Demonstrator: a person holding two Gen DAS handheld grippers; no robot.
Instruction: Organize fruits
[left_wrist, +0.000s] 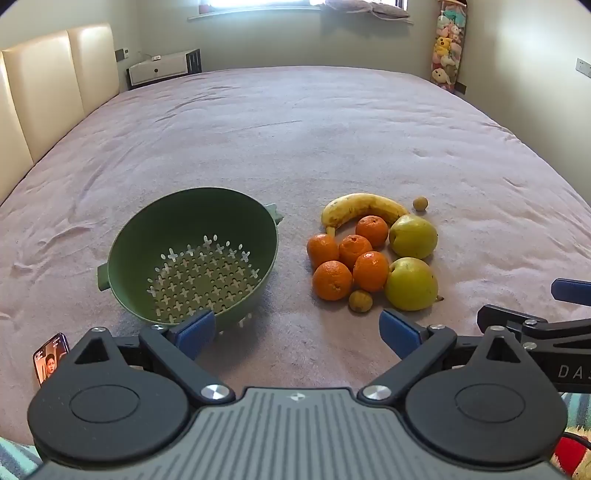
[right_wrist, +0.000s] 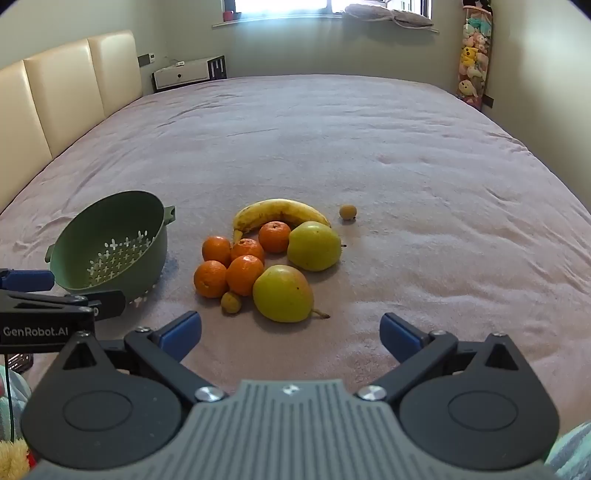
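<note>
A green colander (left_wrist: 192, 254) (right_wrist: 110, 243) lies tilted on the pink bed, empty. To its right lies a fruit pile: a banana (left_wrist: 364, 208) (right_wrist: 280, 214), several oranges (left_wrist: 332, 280) (right_wrist: 210, 278), two yellow-green pears (left_wrist: 412, 284) (right_wrist: 282, 293) and two small brown fruits (left_wrist: 360, 301) (right_wrist: 348, 212). My left gripper (left_wrist: 297, 332) is open and empty, low in front of the colander and pile. My right gripper (right_wrist: 290, 334) is open and empty, just in front of the near pear.
The bed (left_wrist: 295, 129) stretches far back to a cream headboard (left_wrist: 55, 85) at left. A phone (left_wrist: 50, 358) lies near the left edge. A hanging bag of plush toys (left_wrist: 448, 48) is at the back right. A bedside unit (right_wrist: 188, 75) stands behind.
</note>
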